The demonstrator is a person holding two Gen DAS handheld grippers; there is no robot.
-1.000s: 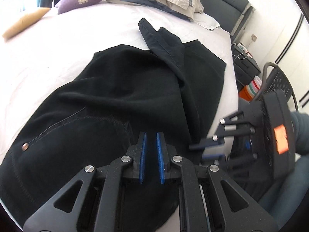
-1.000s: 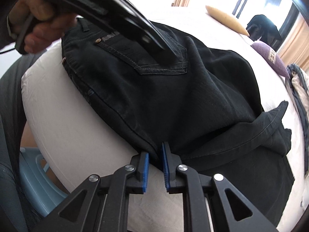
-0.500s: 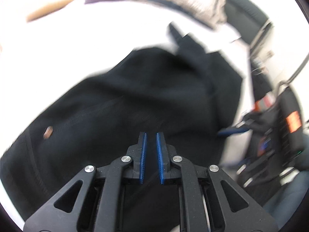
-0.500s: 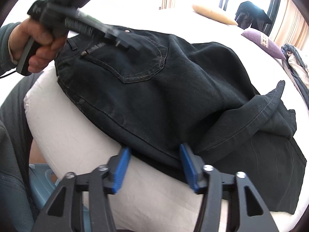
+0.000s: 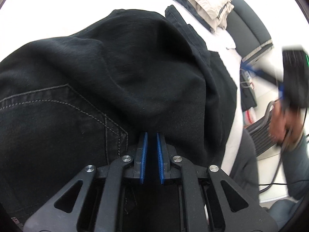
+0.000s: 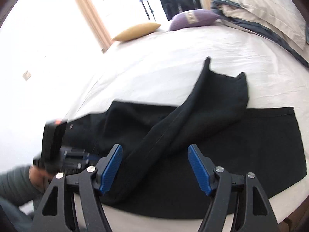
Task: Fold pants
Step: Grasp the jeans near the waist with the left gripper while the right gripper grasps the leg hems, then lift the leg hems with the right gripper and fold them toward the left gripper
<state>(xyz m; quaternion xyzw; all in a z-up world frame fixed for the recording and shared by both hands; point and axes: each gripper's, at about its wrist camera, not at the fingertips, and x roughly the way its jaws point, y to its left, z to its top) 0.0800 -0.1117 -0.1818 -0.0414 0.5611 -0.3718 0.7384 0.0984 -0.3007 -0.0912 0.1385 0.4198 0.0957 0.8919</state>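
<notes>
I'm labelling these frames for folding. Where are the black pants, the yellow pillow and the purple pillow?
black pants point(image 6: 251, 145): right wrist view, flat lower leg panel.
yellow pillow point(image 6: 137, 31): right wrist view, middle of its top.
purple pillow point(image 6: 193, 19): right wrist view, centre near its patch.

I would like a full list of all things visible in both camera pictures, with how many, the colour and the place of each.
pants: 1, black, spread on the bed, one leg folded over the other
bed: 1, white sheet, under the pants
yellow pillow: 1, far edge of the bed
purple pillow: 1, beside the yellow one
bedding pile: 1, beige and grey, head of the bed
headboard: 1, dark grey, behind the pile
curtains: beige, at the window
left gripper: black, blue pads, closed on pants fabric
right gripper: black, blue pads, open above the pants
</notes>
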